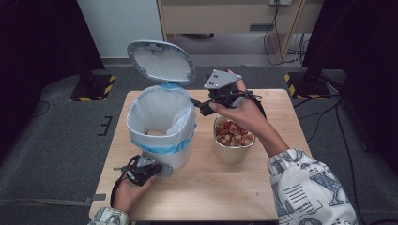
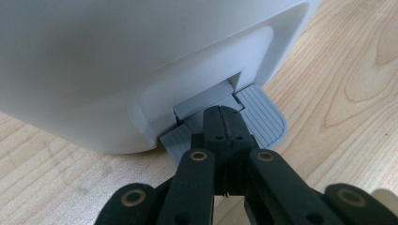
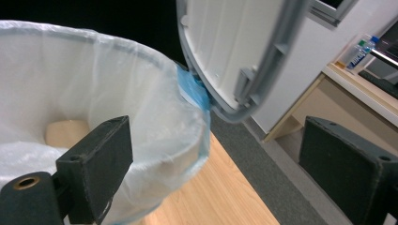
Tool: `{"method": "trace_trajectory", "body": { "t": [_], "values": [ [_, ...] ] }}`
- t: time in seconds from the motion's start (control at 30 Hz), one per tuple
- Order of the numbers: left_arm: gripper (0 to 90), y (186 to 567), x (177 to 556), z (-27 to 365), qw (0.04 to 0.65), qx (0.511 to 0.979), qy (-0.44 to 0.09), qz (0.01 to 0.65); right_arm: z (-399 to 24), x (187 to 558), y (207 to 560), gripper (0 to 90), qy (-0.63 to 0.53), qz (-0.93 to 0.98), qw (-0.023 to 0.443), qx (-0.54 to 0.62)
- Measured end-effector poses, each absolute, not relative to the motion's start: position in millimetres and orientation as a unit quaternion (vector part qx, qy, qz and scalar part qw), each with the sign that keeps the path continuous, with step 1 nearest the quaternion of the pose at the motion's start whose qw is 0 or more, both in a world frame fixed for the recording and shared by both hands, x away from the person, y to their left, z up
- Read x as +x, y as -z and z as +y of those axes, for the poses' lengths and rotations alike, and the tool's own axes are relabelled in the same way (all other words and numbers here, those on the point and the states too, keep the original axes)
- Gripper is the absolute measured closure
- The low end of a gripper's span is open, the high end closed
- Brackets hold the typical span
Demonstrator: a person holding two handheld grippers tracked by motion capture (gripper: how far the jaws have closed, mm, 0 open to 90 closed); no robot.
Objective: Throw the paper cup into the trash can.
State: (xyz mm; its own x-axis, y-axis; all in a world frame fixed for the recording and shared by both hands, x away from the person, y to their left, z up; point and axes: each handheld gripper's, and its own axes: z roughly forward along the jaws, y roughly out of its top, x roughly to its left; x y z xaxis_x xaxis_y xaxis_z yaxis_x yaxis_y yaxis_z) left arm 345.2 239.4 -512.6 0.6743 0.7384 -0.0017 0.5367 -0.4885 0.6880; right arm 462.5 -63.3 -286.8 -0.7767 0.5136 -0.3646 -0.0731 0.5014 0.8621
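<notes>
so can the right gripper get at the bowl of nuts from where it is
Probably yes: the right gripper hovers open between the bin and the bowl of nuts, and nothing covers the bowl besides the hand itself.

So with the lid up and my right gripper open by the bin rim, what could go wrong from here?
1. The shut left gripper presses the grey ribbed pedal; if it slips, the grey-rimmed white lid could drop onto the right gripper.
2. Its open jaws sit close to the thin white liner bag and might snag it.
3. The cream cup of reddish nuts stands under the right forearm and could tip.
</notes>
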Motion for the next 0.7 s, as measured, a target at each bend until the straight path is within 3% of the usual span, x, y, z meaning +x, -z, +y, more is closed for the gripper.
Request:
{"method": "trace_trajectory", "body": {
  "t": [0.7],
  "values": [
    [89.8,513,345,240,0.340,0.850,-0.149,0.375,-100,471,297,9.6,-0.468,0.807,0.315,0.175]
  ]
}}
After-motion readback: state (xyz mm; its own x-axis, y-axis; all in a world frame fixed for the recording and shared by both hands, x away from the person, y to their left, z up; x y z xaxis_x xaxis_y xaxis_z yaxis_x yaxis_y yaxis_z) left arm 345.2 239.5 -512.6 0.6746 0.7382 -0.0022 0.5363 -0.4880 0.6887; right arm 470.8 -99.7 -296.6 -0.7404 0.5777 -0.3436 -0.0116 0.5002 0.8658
